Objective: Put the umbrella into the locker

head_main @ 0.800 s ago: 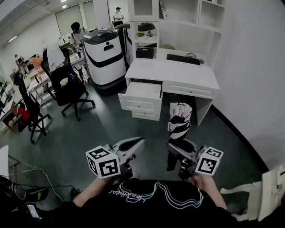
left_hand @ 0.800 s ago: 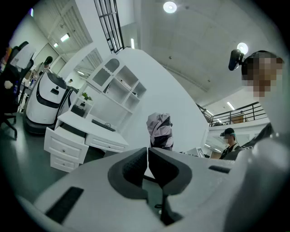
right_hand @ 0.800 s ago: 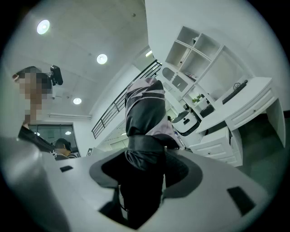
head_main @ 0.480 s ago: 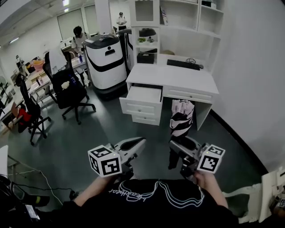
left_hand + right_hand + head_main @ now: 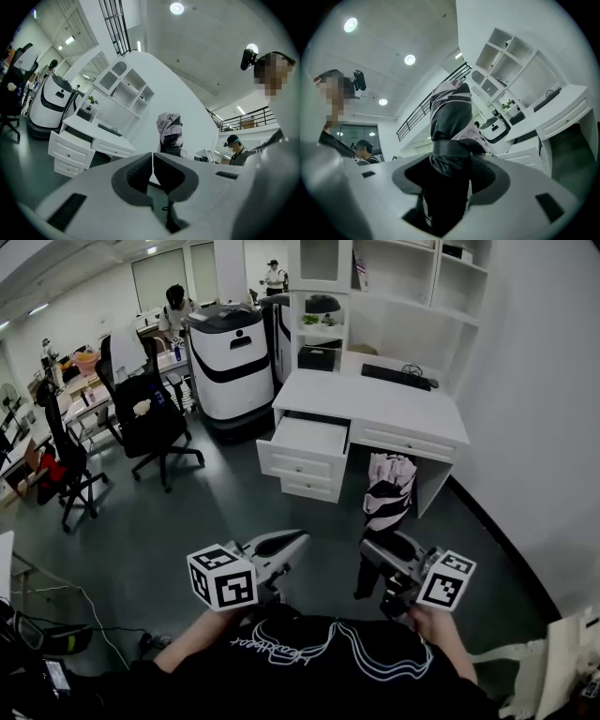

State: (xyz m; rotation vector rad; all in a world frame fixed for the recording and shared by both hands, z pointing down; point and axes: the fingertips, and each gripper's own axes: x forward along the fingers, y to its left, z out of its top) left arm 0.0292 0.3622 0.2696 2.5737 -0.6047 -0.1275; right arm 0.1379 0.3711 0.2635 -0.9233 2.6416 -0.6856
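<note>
**Floor free, desk ahead**
Bare grey floor (image 5: 187,521) lies free from 9 to 12 o'clock; black swivel chairs (image 5: 150,423) stand beyond at 10, white wooden desk (image 5: 375,404) with pulled-out drawer (image 5: 305,439) at 12, white wall (image 5: 534,427) at 2; the folded pink-and-black umbrella (image 5: 386,493) in the right gripper (image 5: 380,552) fills 1.

We hold both grippers out over the grey floor (image 5: 187,521). Our right gripper (image 5: 368,551) is clamped on the dark lower end of the umbrella (image 5: 389,488), whose folded pink-and-black canopy points at the desk (image 5: 375,411). Our left gripper (image 5: 292,542) is near it. The desk's left drawer (image 5: 305,442) stands open; a keyboard (image 5: 398,377) lies near its back edge.
</note>
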